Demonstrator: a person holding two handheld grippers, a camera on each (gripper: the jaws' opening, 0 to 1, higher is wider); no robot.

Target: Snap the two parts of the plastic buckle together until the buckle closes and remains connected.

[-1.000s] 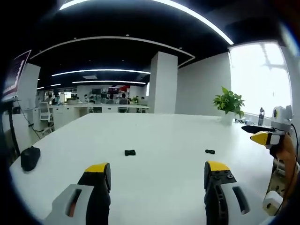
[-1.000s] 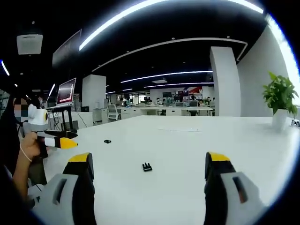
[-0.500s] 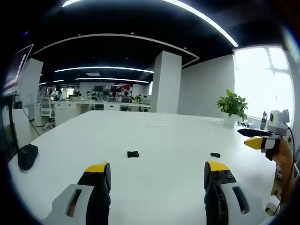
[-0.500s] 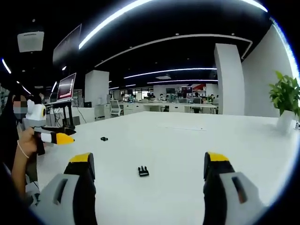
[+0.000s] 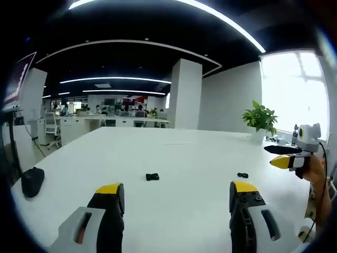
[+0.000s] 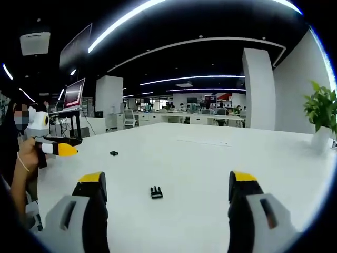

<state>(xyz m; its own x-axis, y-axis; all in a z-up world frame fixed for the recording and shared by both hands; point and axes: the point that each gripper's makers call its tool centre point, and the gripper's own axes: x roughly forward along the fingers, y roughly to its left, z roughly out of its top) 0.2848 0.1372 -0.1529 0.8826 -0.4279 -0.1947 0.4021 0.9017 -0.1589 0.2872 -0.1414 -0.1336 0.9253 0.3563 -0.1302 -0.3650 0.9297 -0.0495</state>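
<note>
Two small black buckle parts lie apart on the white table (image 5: pixel 174 153). In the left gripper view one part (image 5: pixel 152 177) rests ahead of my left jaw, and the other part (image 5: pixel 242 175) lies further right. My left gripper (image 5: pixel 177 188) hovers short of both, open, with nothing between its yellow tips. In the right gripper view the pronged part (image 6: pixel 156 193) sits just ahead between the jaws, and the second part (image 6: pixel 114 153) lies further off to the left. My right gripper (image 6: pixel 166 179) is open and holds nothing.
A black object (image 5: pixel 32 182) rests near the table's left edge. A potted plant (image 5: pixel 259 118) stands at the far right corner. The right gripper (image 5: pixel 287 158) comes in from the right, held by a hand. The left gripper (image 6: pixel 55 148) comes in from the left.
Both views have shifted a little as the hands moved. The buckle parts stay where they lie, and both grippers keep the same wide opening.
</note>
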